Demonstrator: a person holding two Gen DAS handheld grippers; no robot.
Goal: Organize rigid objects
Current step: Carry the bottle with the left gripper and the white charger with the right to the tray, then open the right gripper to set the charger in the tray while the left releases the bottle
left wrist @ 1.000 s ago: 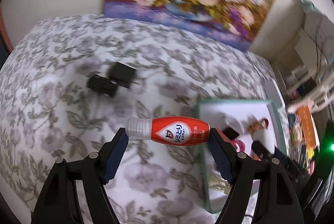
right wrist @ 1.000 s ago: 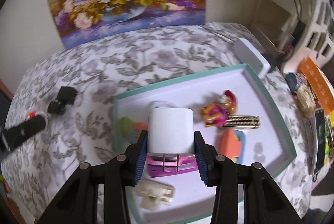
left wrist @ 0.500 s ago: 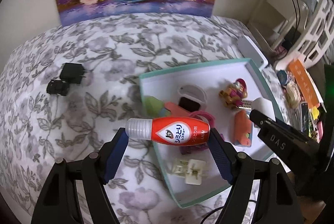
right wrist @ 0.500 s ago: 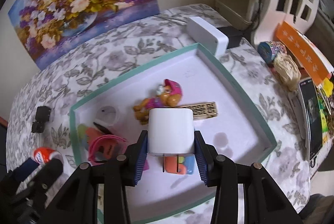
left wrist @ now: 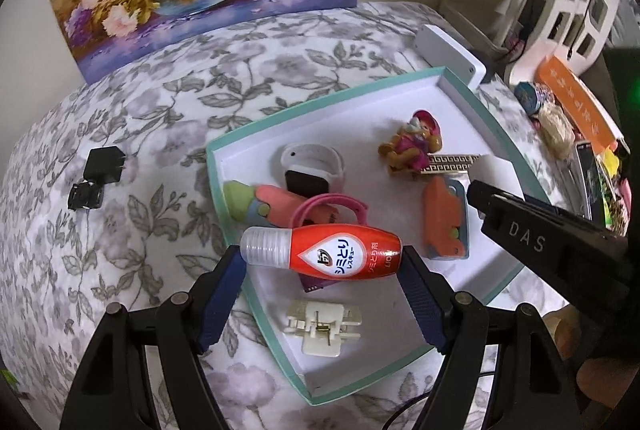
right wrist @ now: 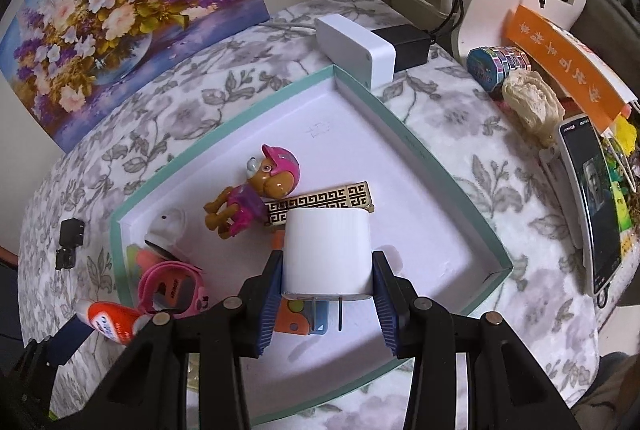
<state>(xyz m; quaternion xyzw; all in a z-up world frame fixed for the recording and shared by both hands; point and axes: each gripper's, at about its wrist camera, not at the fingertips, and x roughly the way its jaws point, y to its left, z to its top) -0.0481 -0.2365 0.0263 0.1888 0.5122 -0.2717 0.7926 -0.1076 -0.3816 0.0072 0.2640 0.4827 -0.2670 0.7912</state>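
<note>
The red bottle (left wrist: pixel 326 256), clamped end to end in the left gripper (left wrist: pixel 324 278), and the white charger (right wrist: pixel 326 256), clamped in the right gripper (right wrist: pixel 326 294), both hang over the tray (right wrist: pixel 420 145), unreleased. Several items lie inside; two black adapters (left wrist: pixel 94 177) remain near the tablecloth's left edge.

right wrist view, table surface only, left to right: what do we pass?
Black adapters → pink watch → dog figure → white charger in the right claw → tray's right rim → phone.
</note>
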